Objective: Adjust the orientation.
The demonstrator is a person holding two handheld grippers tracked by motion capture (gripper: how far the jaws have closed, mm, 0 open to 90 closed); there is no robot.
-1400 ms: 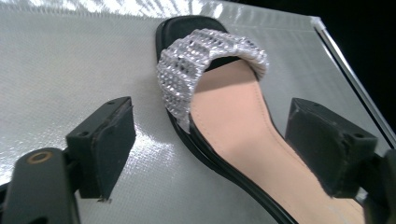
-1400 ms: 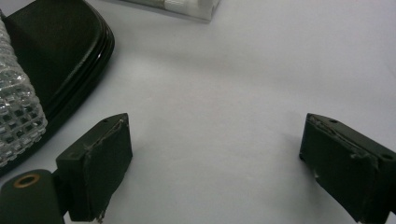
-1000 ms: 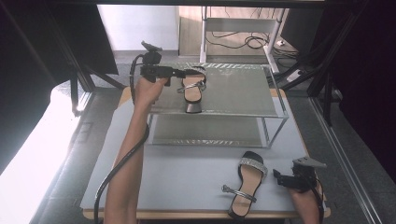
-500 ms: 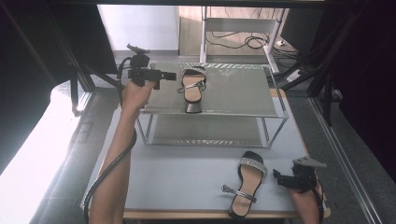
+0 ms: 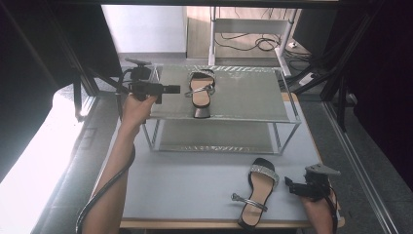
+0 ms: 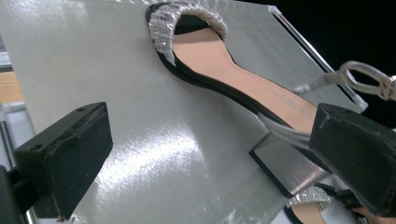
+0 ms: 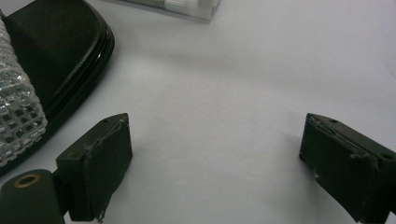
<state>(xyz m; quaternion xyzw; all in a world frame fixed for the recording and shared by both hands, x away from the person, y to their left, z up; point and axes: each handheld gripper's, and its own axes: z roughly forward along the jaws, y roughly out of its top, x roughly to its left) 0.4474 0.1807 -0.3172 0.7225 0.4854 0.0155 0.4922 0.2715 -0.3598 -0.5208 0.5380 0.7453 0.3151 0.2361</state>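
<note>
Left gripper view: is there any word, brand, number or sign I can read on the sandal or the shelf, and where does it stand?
Sandal: a short dark stamp on the tan insole near the heel, too small and blurred to read.
Metal shelf: no text.

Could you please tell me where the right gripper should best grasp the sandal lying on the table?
Probably across the narrow waist of the sandal, behind its sparkly strap: the sole pinches in there and lies flat. The right gripper, open just beside it, could come from above with one jaw on each edge.
</note>
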